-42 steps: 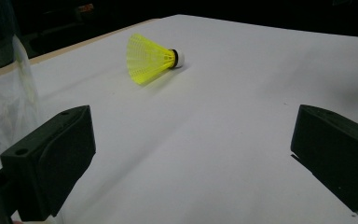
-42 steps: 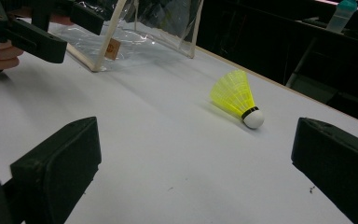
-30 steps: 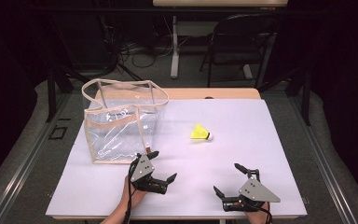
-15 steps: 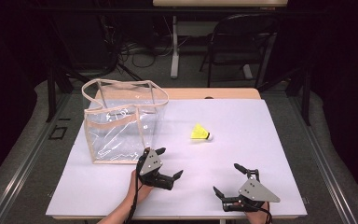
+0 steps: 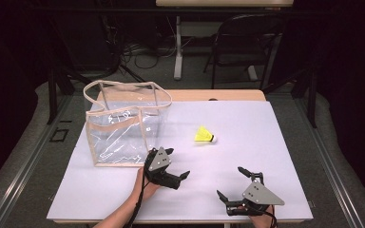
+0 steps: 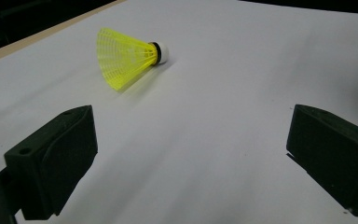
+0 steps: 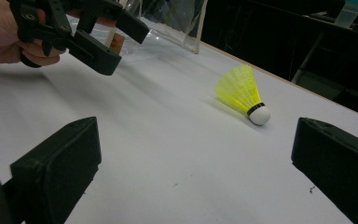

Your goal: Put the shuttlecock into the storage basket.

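Far half of the clear bag (image 7: 168, 18) beyond the right gripper view's top edge.

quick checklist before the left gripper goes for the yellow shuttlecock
1. Left gripper open: ok, jaws spread wide.
2. Yellow plastic shuttlecock with white cork tip free to grasp: ok, it lies on its side, nothing touching it.
3. Path clear: ok, bare white table between the jaws and the shuttlecock.
4. Right gripper out of the way: ok, open, low near the table's front edge.
5. Clear plastic bag with beige trim upright, mouth open: ok.
6. Alignment: not ok, the shuttlecock sits left of centre in the left gripper view.
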`<state>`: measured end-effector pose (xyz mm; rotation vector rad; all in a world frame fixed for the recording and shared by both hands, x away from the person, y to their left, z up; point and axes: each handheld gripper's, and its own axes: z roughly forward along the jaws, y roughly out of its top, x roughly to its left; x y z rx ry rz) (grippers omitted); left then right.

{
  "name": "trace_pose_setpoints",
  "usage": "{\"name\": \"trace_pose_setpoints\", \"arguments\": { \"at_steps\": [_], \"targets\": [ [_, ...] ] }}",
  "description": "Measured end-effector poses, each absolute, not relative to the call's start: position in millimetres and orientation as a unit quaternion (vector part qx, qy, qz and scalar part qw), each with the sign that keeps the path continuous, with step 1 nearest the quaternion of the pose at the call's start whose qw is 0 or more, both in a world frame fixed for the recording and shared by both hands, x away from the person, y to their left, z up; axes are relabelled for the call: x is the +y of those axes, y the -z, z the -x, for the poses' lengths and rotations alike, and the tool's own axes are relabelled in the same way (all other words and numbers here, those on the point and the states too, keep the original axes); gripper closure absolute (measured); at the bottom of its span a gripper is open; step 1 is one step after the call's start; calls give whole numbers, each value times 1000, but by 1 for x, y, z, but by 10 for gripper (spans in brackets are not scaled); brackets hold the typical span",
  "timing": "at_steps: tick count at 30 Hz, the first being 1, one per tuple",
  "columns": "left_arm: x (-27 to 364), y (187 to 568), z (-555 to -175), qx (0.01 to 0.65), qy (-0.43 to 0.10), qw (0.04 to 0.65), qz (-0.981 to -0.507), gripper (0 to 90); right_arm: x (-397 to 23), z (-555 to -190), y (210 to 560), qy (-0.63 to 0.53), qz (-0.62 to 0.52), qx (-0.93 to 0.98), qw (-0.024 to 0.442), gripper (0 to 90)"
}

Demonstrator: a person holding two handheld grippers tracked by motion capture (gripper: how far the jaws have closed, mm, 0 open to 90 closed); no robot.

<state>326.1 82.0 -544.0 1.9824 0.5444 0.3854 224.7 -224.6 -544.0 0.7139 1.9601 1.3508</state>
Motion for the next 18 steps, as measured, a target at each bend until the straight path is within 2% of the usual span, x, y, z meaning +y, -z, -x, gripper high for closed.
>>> {"name": "trace_pose_setpoints", "arguments": {
  "at_steps": [18],
  "targets": [
    [58, 538, -360, 227, -148, 480, -835, 2, -225, -225, 545, -511, -273, 752, 315, 10]
  ]
}}
